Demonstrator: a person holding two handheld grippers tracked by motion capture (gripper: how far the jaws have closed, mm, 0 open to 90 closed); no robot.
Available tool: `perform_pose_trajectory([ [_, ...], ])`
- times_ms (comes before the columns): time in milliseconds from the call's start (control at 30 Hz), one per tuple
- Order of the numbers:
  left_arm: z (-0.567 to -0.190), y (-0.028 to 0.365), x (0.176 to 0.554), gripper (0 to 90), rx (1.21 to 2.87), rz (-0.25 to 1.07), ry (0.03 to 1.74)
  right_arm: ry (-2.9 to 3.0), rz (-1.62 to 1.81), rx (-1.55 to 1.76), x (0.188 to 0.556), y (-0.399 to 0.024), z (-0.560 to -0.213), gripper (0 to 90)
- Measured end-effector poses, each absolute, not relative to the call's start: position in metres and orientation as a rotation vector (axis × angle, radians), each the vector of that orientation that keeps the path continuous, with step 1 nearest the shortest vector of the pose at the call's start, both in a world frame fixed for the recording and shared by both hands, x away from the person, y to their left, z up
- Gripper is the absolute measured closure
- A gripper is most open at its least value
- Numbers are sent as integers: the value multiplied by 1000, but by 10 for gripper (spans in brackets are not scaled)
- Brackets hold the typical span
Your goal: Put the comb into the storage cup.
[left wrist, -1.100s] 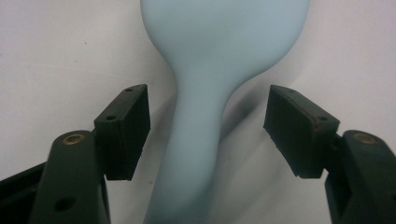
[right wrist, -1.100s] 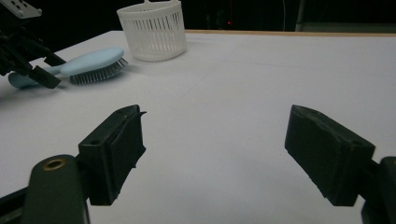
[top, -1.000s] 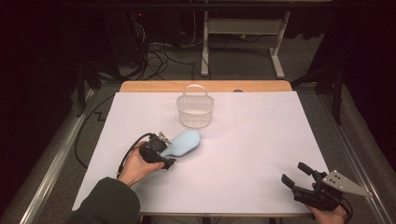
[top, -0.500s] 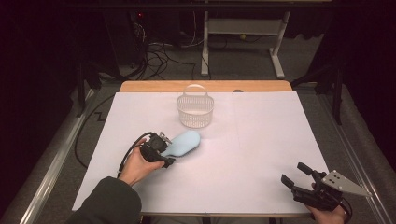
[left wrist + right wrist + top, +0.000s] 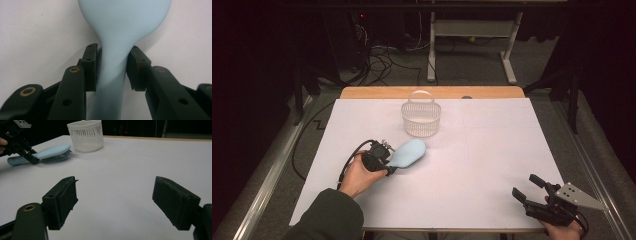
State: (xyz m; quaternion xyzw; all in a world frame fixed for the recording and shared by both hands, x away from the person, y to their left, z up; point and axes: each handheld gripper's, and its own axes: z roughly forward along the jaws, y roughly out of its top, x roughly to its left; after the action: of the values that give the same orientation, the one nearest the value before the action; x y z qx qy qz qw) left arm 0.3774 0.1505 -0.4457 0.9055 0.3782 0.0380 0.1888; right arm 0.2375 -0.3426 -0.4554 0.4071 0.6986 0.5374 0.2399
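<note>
My tongs [image 5: 112, 68] are black with brass-ringed screw holes, a looping black cable, and my sleeve [image 5: 329, 217] looks dark green.

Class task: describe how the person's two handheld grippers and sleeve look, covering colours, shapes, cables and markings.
Both grippers are black. The left gripper trails a looped black cable; its flat rectangular jaws show brass-coloured rivets. The right gripper carries a grey three-cornered plate with small holes. The left arm wears a dark green sleeve.
</note>
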Motion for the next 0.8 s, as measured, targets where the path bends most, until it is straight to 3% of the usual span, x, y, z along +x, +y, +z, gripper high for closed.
perform_pose_trajectory([
  [300,-444,145,377,692,2583,119,1061,1919,1465,1111,238,-342,-456,205],
  [800,-443,144,375,695,2572,129,1063,1923,1460,1113,238,-342,-456,207],
])
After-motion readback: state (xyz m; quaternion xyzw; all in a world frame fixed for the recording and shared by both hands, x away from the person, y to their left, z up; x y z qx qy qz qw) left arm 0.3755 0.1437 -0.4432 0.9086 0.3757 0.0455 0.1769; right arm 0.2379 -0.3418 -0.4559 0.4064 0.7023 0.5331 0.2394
